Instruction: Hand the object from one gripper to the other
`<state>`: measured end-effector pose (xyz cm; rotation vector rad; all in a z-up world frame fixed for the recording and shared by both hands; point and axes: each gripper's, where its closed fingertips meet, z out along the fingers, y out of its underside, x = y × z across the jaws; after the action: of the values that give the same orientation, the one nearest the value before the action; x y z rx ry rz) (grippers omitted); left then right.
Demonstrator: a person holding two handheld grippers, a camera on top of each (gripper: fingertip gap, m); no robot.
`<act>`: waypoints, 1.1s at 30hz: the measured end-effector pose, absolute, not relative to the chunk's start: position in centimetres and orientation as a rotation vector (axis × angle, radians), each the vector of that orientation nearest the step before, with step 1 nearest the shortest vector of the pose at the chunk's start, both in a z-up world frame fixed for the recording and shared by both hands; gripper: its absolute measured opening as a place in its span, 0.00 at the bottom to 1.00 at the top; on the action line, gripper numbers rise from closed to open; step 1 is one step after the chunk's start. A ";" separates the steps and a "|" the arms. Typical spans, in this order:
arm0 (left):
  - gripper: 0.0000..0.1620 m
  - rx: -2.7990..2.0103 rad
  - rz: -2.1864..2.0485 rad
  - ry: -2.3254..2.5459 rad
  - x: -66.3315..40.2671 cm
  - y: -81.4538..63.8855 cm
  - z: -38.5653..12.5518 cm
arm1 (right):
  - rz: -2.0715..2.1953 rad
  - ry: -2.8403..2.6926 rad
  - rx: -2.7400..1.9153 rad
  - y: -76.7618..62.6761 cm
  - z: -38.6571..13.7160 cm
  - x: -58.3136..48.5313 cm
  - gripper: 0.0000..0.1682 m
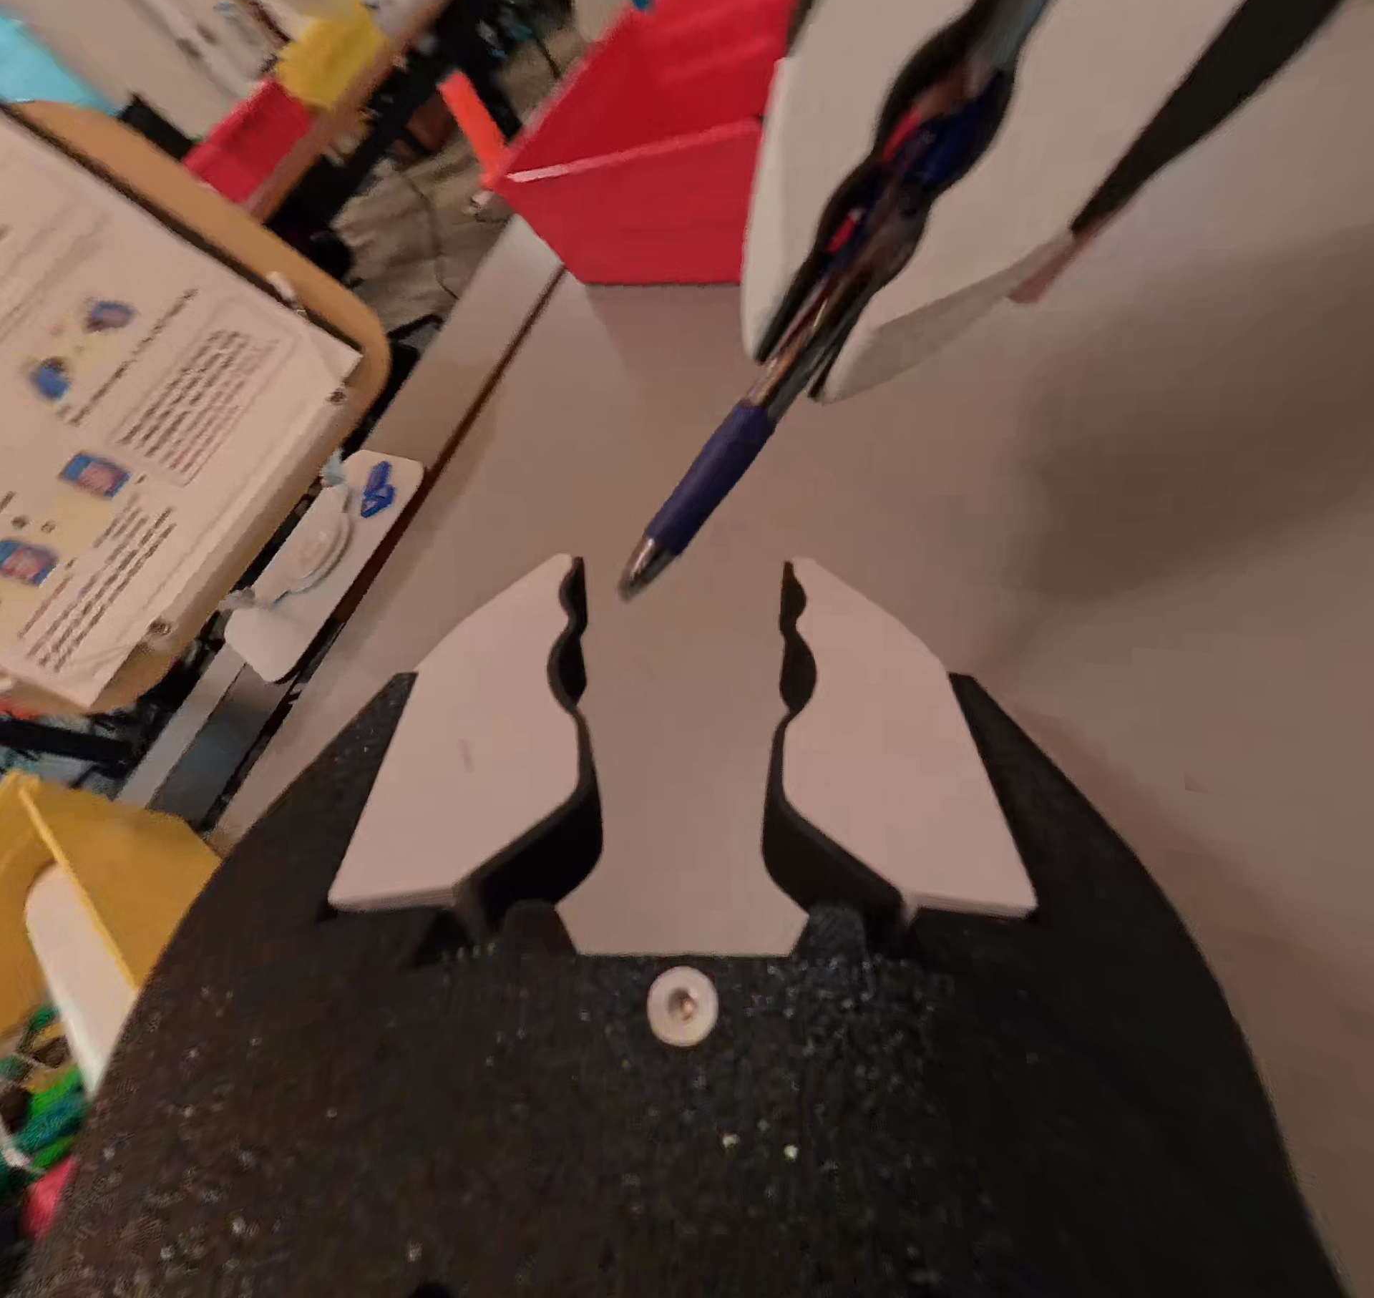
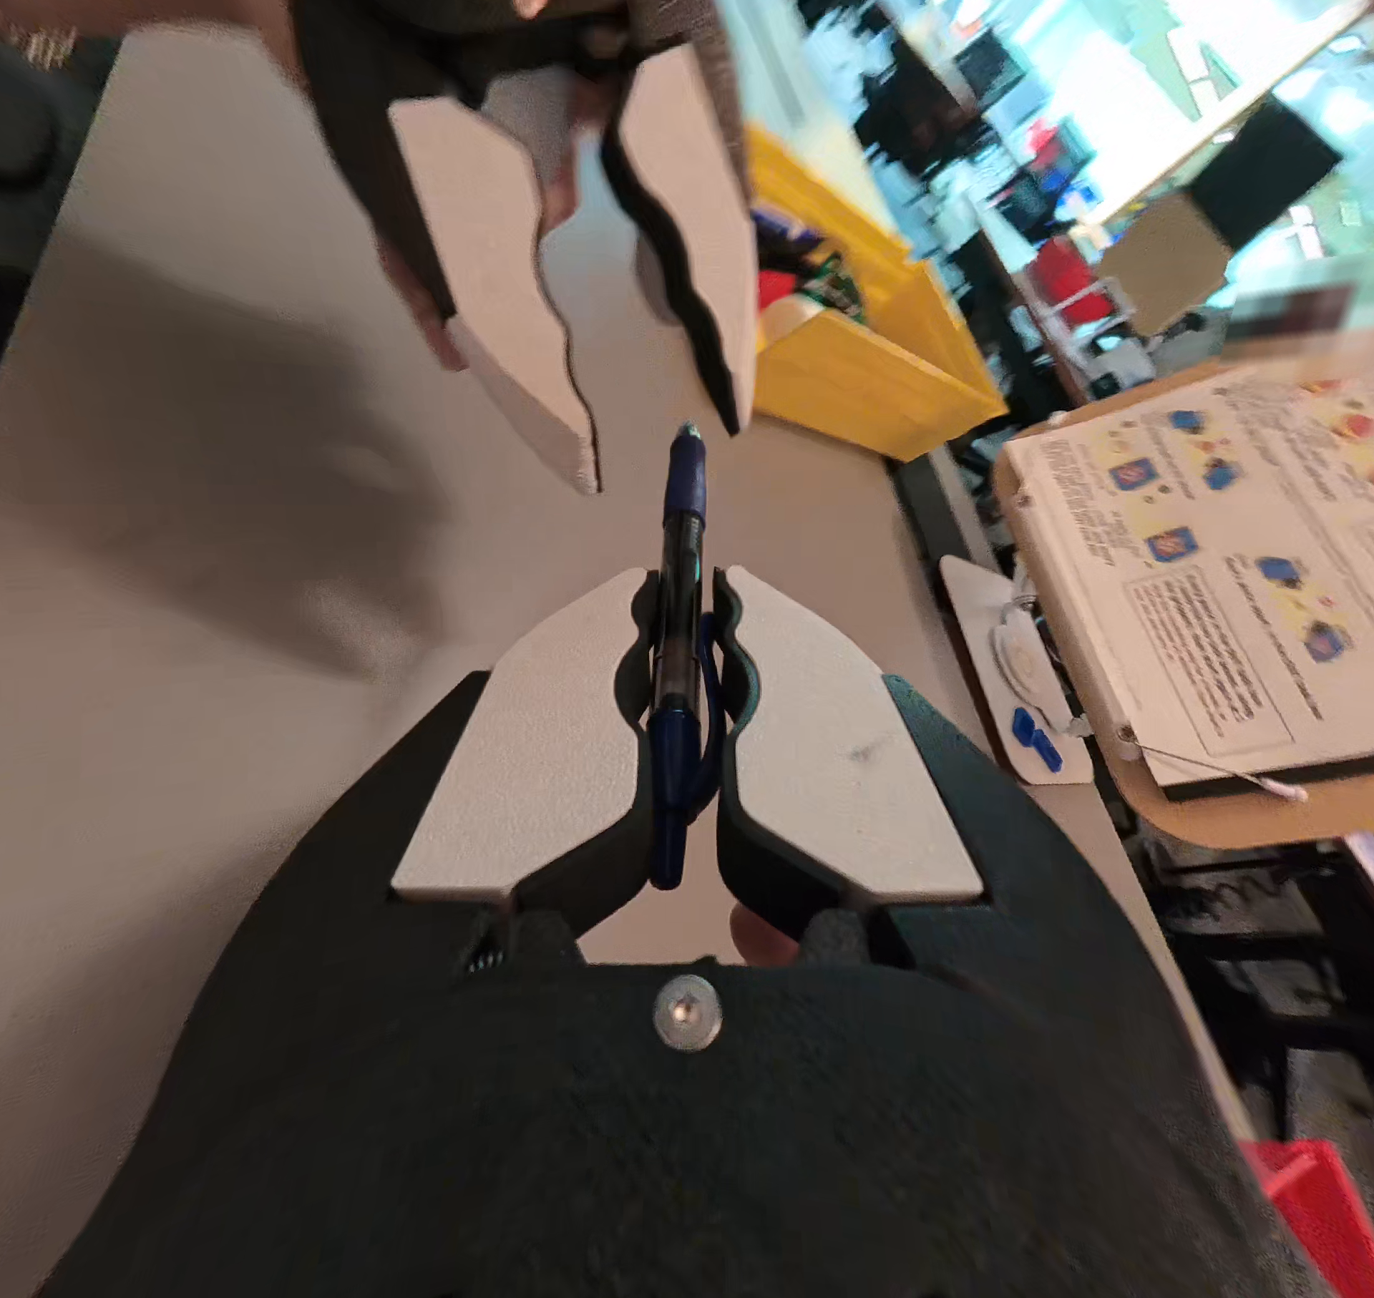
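Observation:
A blue pen (image 2: 678, 638) with a dark blue rubber grip and clear barrel is clamped in my right gripper (image 2: 684, 575), tip pointing forward. In the left wrist view the pen (image 1: 706, 482) sticks out of the right gripper (image 1: 799, 370), which comes in from the upper right. Its tip hangs just ahead of my left gripper (image 1: 680, 567), between the fingertips' line but not touching them. My left gripper is open and empty. In the right wrist view it (image 2: 662, 456) faces me from above, jaws apart, the pen tip just short of its fingertips.
All this is above a pale table (image 1: 1041, 593). A red bin (image 1: 639, 177) stands at the far end. A yellow bin (image 2: 855, 340) holds mixed items. A clipboard with a printed sheet (image 2: 1204, 563) and a small white card with a blue piece (image 1: 349, 541) lie off the table edge.

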<state>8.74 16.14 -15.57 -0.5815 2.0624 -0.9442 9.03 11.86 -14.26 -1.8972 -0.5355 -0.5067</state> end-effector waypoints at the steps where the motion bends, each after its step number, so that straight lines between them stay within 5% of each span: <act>1: 0.31 -0.641 -1.019 2.004 9.1 16.4 -14.7 | -0.464 -0.473 -1.841 11.7 -13.2 9.2 0.08; 4: 0.31 -0.781 -1.399 1.878 9.1 15.2 -12.6 | -0.242 -0.245 -1.598 11.3 -9.2 9.4 0.08; 8: 0.17 -0.849 -1.933 1.803 8.2 11.5 -11.1 | 0.060 -0.026 -1.273 11.0 -5.7 9.6 0.08; 14: 0.08 -0.915 -2.421 1.635 7.4 8.8 -9.7 | 0.449 0.055 -1.055 11.8 -5.3 7.8 0.08; 33: 0.18 -0.723 -2.398 1.414 6.6 12.0 -6.8 | 0.130 -0.138 -1.187 11.6 -5.9 7.3 0.08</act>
<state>6.58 12.01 -6.82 -0.7228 1.4138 -2.3984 7.34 11.58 -5.91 -1.1874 -0.1382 0.1296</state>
